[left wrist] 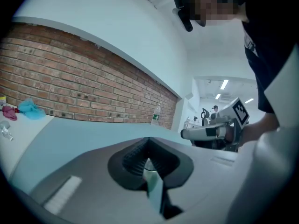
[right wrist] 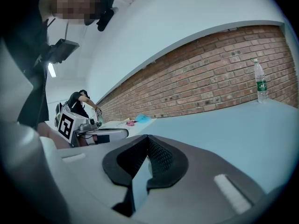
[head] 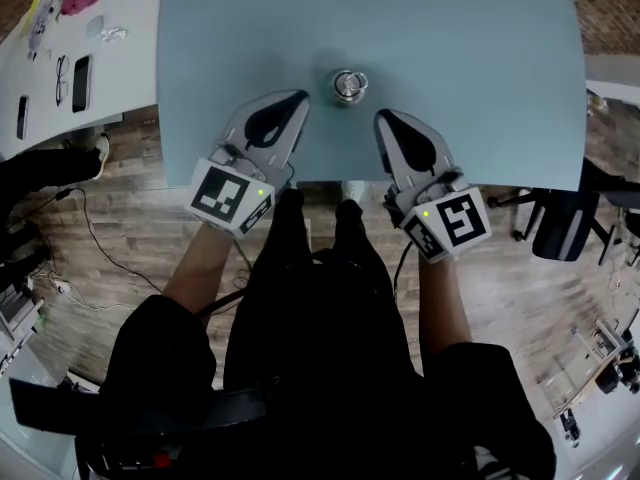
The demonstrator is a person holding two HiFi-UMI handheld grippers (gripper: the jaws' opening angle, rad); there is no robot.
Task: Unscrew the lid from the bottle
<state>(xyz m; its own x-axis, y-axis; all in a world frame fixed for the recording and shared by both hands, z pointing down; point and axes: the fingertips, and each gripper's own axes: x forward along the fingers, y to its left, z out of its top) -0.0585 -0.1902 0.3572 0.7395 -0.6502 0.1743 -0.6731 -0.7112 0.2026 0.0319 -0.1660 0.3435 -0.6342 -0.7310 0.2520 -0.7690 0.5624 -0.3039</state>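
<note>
A round, shiny metal-topped bottle (head: 349, 85) stands on the smooth pale-blue counter (head: 460, 58) between the left tool (head: 299, 98) and right tool (head: 383, 117), both pressed together, empty

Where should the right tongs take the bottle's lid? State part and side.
Across the lid's round side wall, from its right, where the shut right tongs sit. The bottle stands upright, so that wall faces sideways; open the jaws first.

Bottle (head: 348, 85) alone on open tabletop (head: 460, 48)
</note>
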